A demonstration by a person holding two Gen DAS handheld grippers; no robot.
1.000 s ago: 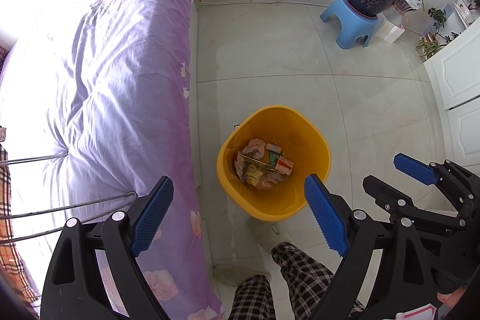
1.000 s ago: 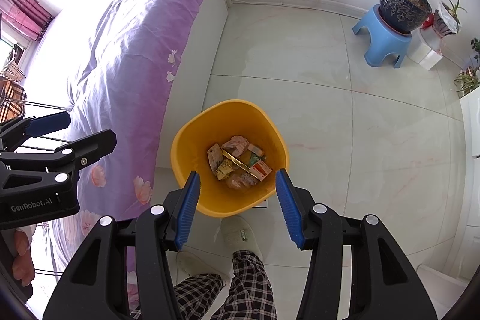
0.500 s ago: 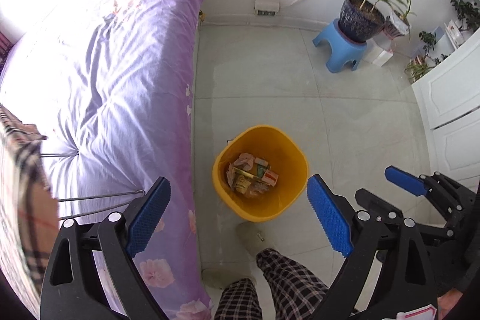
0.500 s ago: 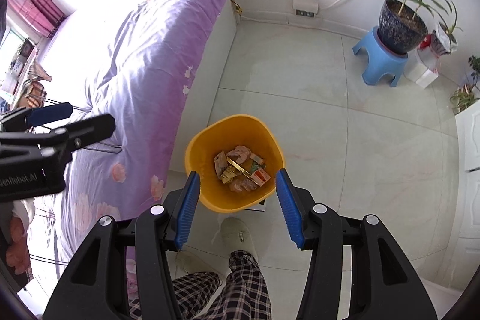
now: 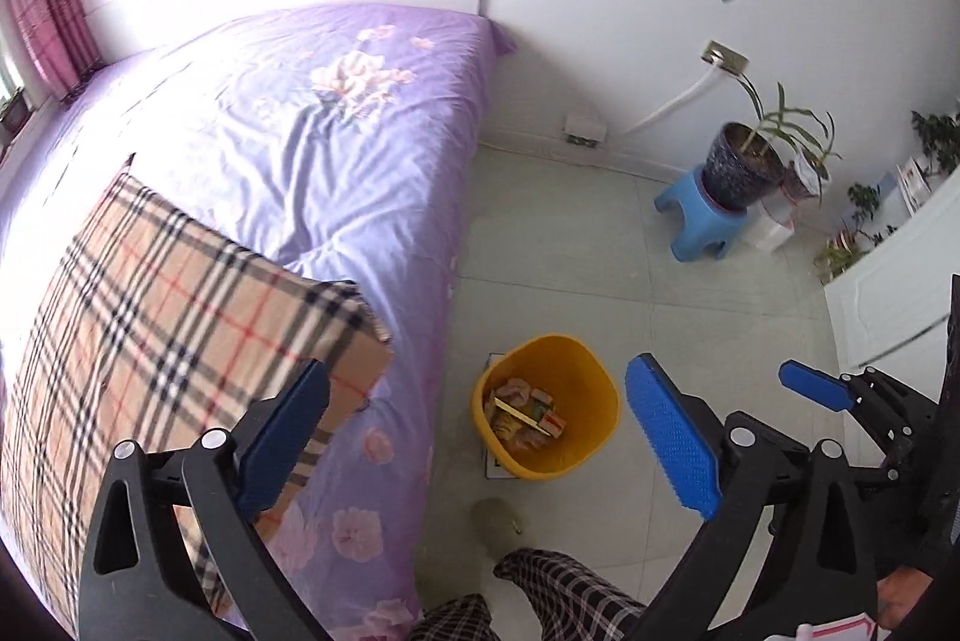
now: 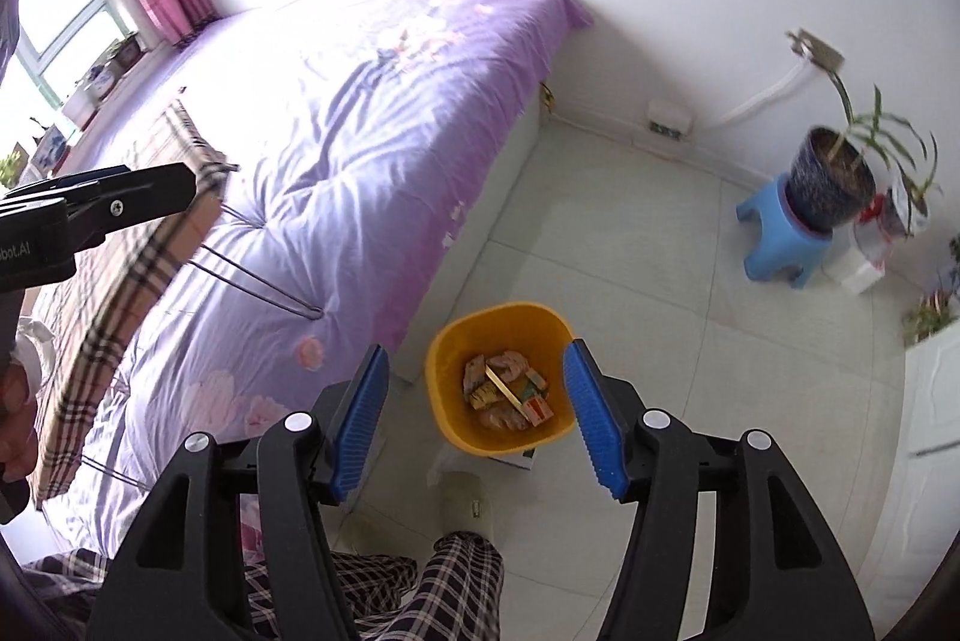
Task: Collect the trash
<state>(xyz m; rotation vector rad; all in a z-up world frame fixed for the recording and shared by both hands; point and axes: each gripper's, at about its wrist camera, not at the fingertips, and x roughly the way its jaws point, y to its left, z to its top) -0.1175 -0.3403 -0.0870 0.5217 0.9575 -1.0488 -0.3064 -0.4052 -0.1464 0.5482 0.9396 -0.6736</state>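
Both tongs wide and empty: left gripper (image 5: 480, 437), right gripper (image 6: 477, 422). Round yellow plastic bin (image 6: 501, 377) on the floor beside the bed, wrappers inside. Between drops, seemingly; next, hunting remaining litter.

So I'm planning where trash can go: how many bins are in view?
1. The yellow bin stands on the floor beside the bed, already holding wrappers. Another could be hidden beyond the bed.

Both wrist views look steeply down from high above, sharing the yellow bin (image 5: 543, 404) (image 6: 501, 377) and bed (image 5: 336, 149) (image 6: 384, 113).
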